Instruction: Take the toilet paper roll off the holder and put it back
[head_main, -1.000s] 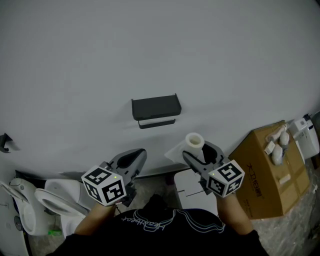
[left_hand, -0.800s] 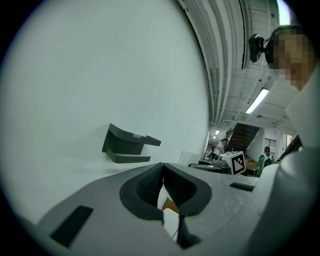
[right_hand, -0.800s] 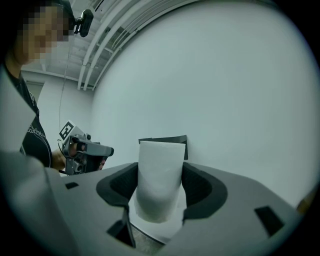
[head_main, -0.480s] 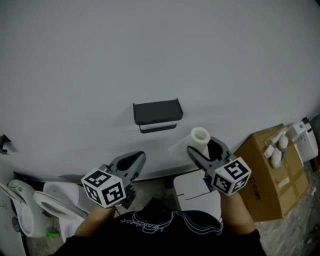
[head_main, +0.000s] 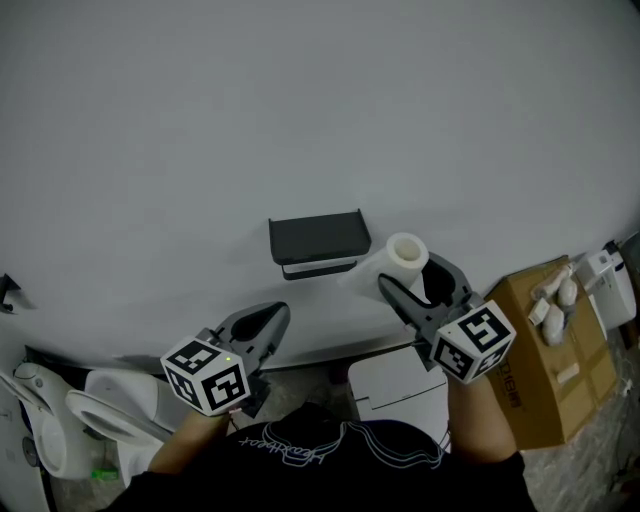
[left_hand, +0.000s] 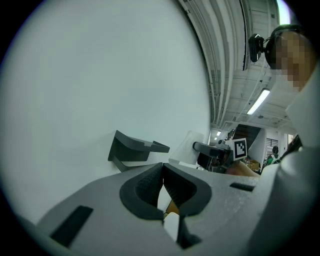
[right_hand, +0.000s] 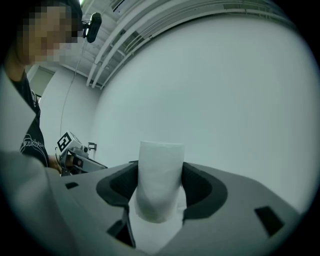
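Room: plain pale wall (head_main: 300, 120), no tiles or seams showing; littered floor (head_main: 590, 450) at its foot. Ceiling pipes and a lit strip light (left_hand: 258, 101) show in the left gripper view. A dark holder (head_main: 318, 240) is fixed to the wall, shelf on top, bar under it bare. Below stand a white toilet (head_main: 110, 400) toward the left edge, a white bin (head_main: 400, 385) in the middle, and a cardboard box (head_main: 545, 350) at the right with small white items on its lid. Writing: print on the box side and pale script on the person's black shirt (head_main: 300, 450), both too small to read; black-and-white square markers on the gripper cubes. The toilet paper roll (head_main: 405, 252) is off the holder, just beside its right end, pinched by the right gripper (head_main: 415, 278), jaws pressing its sides. Long axis roughly upright, core opening facing up; a loose sheet trails toward the holder. The left gripper (head_main: 272, 314) sits lower left, jaws pressed together, holding nothing.
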